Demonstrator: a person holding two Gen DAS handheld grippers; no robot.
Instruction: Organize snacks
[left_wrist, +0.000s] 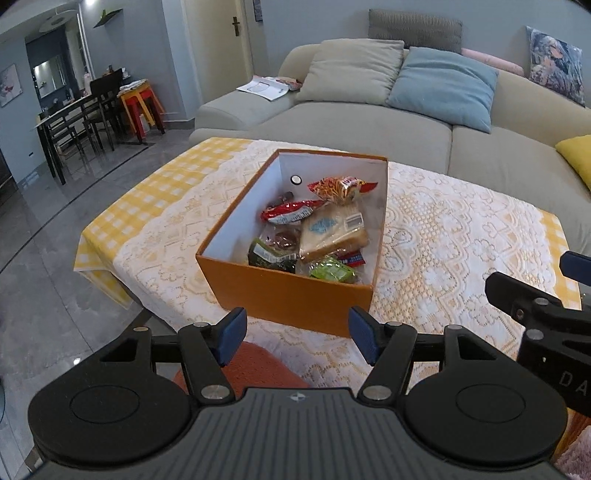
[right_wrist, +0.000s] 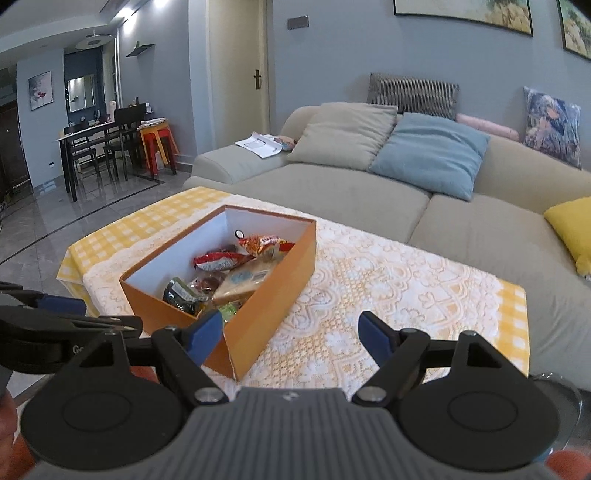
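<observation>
Tongs first: the left tongs (left_wrist: 297, 338) stand spread wide with nothing between the blue pads, low in the left wrist view, just short of the near wall of the orange box (left_wrist: 291, 295). The right tongs (right_wrist: 290, 338) are likewise released and bare; in the right wrist view the left pad overlaps the box's near corner, though whether it touches the cardboard I cannot tell.

The snacks (left_wrist: 314, 236) all lie inside the box at frame centre: a wrapped sandwich (left_wrist: 332, 234), two red packets toward the far end, dark and green packets against the near wall. Nothing loose shows on the lace-covered worktop (left_wrist: 443, 236).

What could go wrong, as I judge it: the two tools sit close together at the near side of the box, so a careless reach could knock one against the other or shove the light box across the cloth. A pad catching the rim would tip it. The lace could snag or slide under a push.

Room for moving is generous to the right of the box, where bare cloth runs to the worktop's edge. At the left of the frame the checked edge drops off to the floor; the sofa (left_wrist: 369, 122) closes the far side.
</observation>
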